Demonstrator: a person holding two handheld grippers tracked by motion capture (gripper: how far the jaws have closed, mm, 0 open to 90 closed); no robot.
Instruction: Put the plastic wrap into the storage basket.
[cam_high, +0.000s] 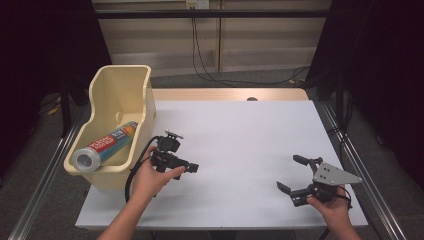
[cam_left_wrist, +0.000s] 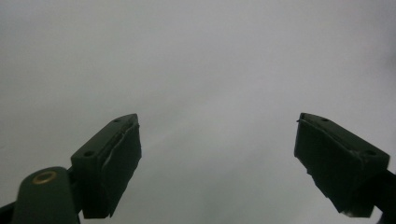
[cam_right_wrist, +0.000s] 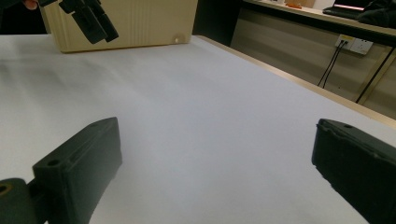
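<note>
A cream plastic bin stands at the table's left edge, with a blue and red labelled roll lying slanted inside, its silver end toward me. Just right of the bin, a hand holds my left gripper low above the white sheet. Its jaws are open with nothing between them in the left gripper view. My right gripper is near the front right of the table, open wide and empty, pointing left toward the bin. The left gripper also hangs before the bin in the right gripper view.
A white sheet covers the tabletop, with a wooden strip along the far edge. Metal rails run down both sides. Black cables trail on the floor behind the table.
</note>
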